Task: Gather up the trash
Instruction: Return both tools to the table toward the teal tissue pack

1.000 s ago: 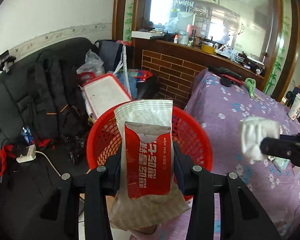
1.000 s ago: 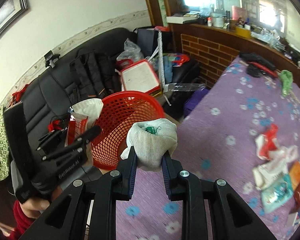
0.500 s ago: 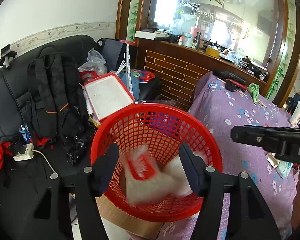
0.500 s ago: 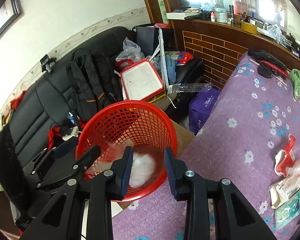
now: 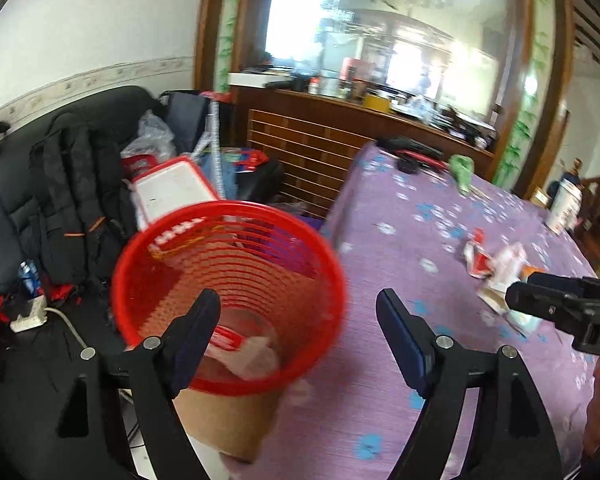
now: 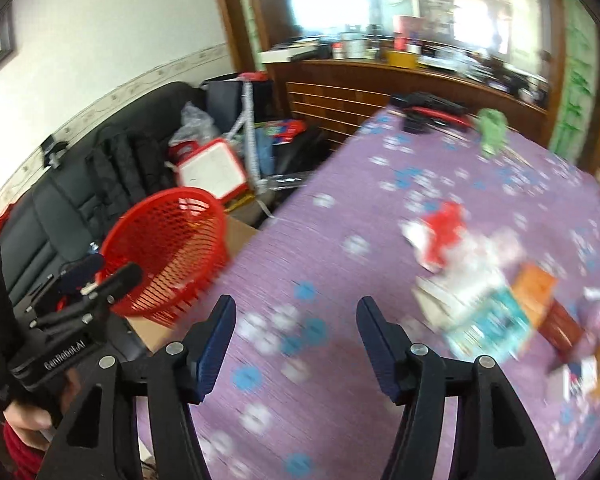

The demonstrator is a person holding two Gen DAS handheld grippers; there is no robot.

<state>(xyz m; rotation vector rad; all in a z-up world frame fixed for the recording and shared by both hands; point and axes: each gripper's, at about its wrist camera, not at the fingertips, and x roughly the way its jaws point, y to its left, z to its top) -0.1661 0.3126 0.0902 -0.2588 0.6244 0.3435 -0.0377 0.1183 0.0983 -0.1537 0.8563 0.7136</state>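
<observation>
A red mesh basket stands on a cardboard box beside the purple flowered table. In it lie a red-and-white wet wipe packet and crumpled white paper. My left gripper is open and empty over the basket's near rim. My right gripper is open and empty above the table, right of the basket. More trash lies on the table: a red wrapper, a teal packet, an orange packet. It also shows in the left wrist view.
A black sofa holding backpacks and a red-rimmed white tray is left of the basket. A brick-faced wooden counter runs behind. A green cloth and black items lie at the table's far end. A white cup stands far right.
Both grippers opened and dropped their loads, the wet wipe packet and the white wad, into the basket. Both have since swung right toward the table, the right one farther.
</observation>
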